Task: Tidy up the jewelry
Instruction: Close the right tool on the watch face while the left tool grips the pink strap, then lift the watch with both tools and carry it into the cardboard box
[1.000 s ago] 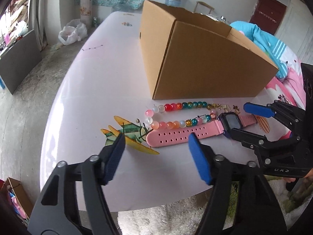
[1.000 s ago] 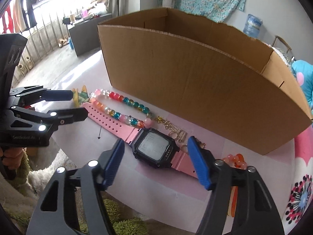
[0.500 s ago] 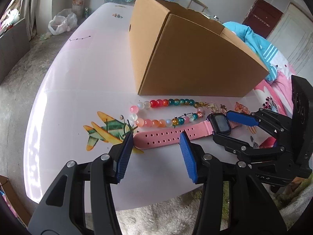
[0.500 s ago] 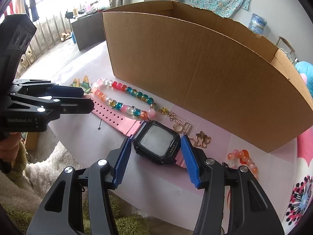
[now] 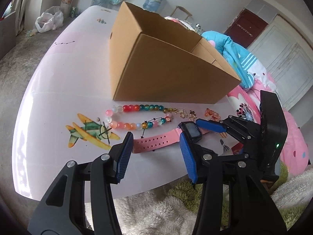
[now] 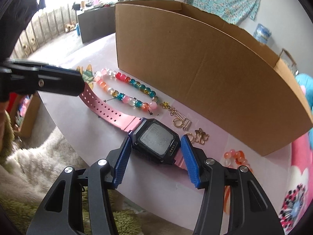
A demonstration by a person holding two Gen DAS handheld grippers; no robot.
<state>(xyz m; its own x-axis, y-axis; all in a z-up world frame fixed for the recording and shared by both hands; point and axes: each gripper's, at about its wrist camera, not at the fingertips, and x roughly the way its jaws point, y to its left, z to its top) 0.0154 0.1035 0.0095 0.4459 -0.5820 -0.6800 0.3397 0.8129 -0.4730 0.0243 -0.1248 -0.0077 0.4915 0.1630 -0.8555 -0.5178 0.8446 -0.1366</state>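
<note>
An open brown cardboard box [image 6: 205,78] stands at the far side of the round white table [image 5: 58,82]. Near its front wall lies the pink-strapped digital watch [image 6: 156,141], with a string of coloured glass beads [image 6: 127,92] between them. The right gripper [image 6: 154,156] is clenched on the watch's black case; the left gripper [image 5: 154,150] has closed on the strap's free end.

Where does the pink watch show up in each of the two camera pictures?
Left wrist view: the pink watch lies centre-right, its strap running left toward the near fingers.
Right wrist view: pink watch sits low centre, its dark face between the blue fingers.
Shared landmark: the cardboard box behind the bead bracelet.
</note>
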